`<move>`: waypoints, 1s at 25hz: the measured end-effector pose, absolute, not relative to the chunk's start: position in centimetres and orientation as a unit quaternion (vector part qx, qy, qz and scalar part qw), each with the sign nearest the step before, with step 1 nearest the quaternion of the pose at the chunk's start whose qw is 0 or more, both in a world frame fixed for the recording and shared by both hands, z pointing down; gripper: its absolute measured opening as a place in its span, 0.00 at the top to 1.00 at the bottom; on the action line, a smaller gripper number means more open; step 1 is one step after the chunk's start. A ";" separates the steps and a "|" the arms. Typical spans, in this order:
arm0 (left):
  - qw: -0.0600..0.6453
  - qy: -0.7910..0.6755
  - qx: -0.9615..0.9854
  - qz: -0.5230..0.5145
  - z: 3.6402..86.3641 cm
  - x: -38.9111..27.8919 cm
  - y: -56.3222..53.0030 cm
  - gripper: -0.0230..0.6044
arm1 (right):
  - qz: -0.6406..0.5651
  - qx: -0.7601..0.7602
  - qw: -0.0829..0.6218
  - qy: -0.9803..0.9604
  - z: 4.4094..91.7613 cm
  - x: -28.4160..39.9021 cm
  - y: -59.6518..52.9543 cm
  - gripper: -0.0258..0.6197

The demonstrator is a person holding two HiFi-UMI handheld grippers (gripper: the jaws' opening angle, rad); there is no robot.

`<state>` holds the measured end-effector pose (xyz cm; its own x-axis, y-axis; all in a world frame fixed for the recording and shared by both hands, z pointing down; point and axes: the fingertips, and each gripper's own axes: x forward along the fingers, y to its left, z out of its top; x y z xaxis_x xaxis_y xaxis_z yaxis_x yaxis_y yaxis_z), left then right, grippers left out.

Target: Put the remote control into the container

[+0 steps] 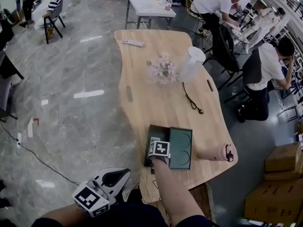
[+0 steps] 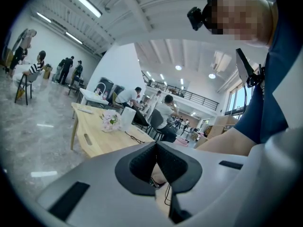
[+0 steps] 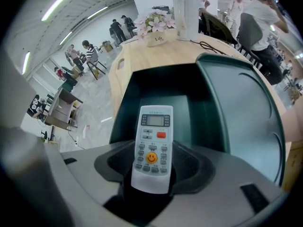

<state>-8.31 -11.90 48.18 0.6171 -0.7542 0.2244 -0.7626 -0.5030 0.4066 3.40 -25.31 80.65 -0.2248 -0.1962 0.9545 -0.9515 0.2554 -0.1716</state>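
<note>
A white remote control (image 3: 152, 145) with a red key and an orange smiley button stands between the jaws of my right gripper (image 3: 151, 168), which is shut on its lower end. Its upper end points into the open dark green container (image 3: 142, 86), whose lid (image 3: 241, 108) lies folded out to the right. In the head view the right gripper (image 1: 158, 149) hovers over the container (image 1: 154, 129) near the table's front edge and hides the remote. My left gripper (image 1: 113, 178) hangs off the table at lower left, its jaws (image 2: 156, 148) closed on nothing.
On the wooden table (image 1: 142, 93) are a pink bottle (image 1: 215, 153) right of the container, a black cable (image 1: 191, 100), a flower bunch (image 1: 162, 70), a white jug (image 1: 191, 63) and a second remote (image 1: 132, 42) at the far end. Cardboard boxes (image 1: 279, 174) and seated people are at right.
</note>
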 end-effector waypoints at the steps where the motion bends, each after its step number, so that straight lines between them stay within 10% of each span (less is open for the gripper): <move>1: 0.238 -0.438 0.867 0.010 48.2 -8.4 -11.8 0.94 | 0.423 0.438 0.446 -0.656 80.7 3.4 -25.3 0.57; 14: 0.234 -0.431 0.872 0.014 47.8 -8.2 -10.2 0.94 | 0.378 0.438 0.457 -0.676 79.5 3.0 -25.7 0.57; 25: 0.223 -0.410 0.884 0.004 46.5 -6.6 -9.9 0.94 | 0.340 0.449 0.336 -0.755 71.2 1.8 -24.7 0.56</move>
<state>-6.57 -9.93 46.49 0.6643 -0.7228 0.1903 -0.7265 -0.5645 0.3918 1.80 -24.70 71.21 -0.3719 -0.4489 0.8125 -0.9060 0.3663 -0.2123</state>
